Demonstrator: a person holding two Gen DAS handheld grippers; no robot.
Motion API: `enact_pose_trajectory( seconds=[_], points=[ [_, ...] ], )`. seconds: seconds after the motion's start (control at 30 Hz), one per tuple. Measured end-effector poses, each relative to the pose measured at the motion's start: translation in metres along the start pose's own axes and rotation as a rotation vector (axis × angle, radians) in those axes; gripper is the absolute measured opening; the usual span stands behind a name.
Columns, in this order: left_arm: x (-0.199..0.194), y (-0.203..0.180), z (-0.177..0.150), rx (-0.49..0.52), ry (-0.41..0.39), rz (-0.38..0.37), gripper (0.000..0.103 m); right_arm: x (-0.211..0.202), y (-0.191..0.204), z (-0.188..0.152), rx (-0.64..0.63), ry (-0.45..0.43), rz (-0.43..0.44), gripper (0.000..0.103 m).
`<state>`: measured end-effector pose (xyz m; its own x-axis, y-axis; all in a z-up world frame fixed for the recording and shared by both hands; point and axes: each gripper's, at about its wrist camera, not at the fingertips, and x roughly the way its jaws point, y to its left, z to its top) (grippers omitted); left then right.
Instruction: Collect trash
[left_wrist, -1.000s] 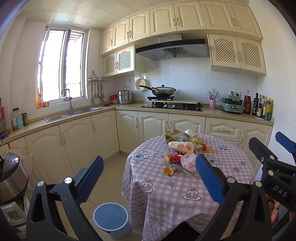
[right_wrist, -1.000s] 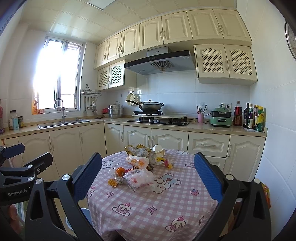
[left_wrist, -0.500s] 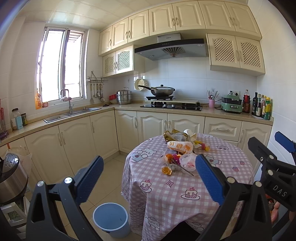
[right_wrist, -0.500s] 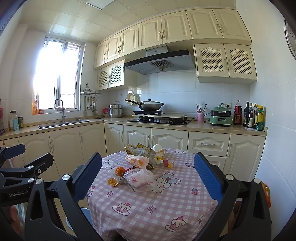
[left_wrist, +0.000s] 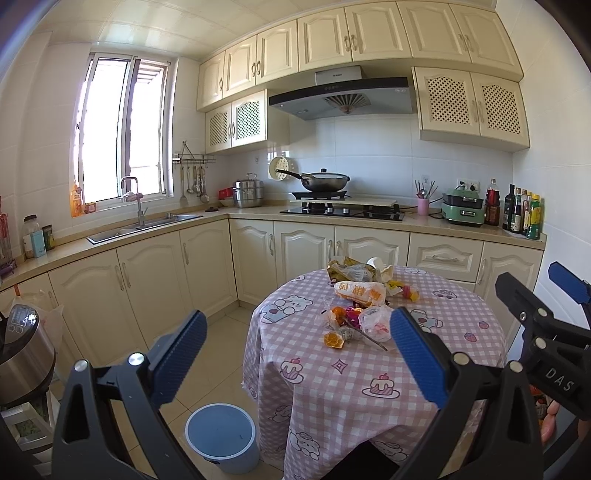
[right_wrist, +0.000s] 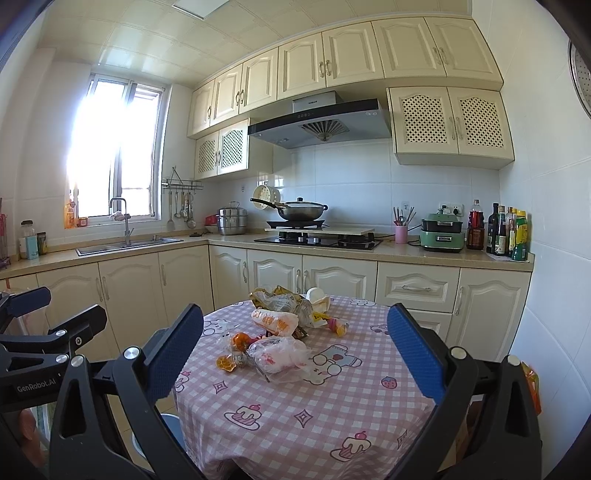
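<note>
A heap of trash lies on the round table with the pink checked cloth (left_wrist: 369, 376) (right_wrist: 314, 406): an orange-printed wrapper (left_wrist: 360, 290) (right_wrist: 274, 319), a crumpled clear bag (left_wrist: 376, 321) (right_wrist: 279, 352), orange peel (left_wrist: 333, 339) (right_wrist: 226, 362), a crinkled foil bag (left_wrist: 351, 269) (right_wrist: 277, 299) and a white cup (right_wrist: 317, 295). A blue bin (left_wrist: 221, 437) (right_wrist: 173, 424) stands on the floor left of the table. My left gripper (left_wrist: 295, 354) is open, short of the table. My right gripper (right_wrist: 295, 347) is open too, above the table's near part, holding nothing.
Cream cabinets and a counter run along the back and left, with a sink (left_wrist: 144, 225), hob and wok (left_wrist: 325, 179), a green appliance (left_wrist: 463, 208) and bottles (left_wrist: 522, 210). A steel cooker (left_wrist: 20, 354) sits at the far left. Tiled floor (left_wrist: 225, 328) lies left of the table.
Both views have barely shifted; the table and trash sit almost where they were. Both grippers remain open.
</note>
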<state>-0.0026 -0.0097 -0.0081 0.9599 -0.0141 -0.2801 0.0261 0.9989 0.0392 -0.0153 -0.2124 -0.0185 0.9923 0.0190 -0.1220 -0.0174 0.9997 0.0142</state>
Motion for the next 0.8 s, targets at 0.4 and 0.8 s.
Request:
enact_pose_trajectory(
  seconds=[0.4, 0.8],
  points=[
    [0.0005, 0.0015, 0.0002, -0.002, 0.001, 0.002, 0.097, 0.0021, 0.002, 0.0011, 0.0, 0.003, 0.009, 0.096],
    [0.0009, 0.0073, 0.0021, -0.007, 0.002, 0.006, 0.097, 0.0035, 0.0054, 0.0017, 0.0, 0.009, 0.017, 0.096]
  ],
)
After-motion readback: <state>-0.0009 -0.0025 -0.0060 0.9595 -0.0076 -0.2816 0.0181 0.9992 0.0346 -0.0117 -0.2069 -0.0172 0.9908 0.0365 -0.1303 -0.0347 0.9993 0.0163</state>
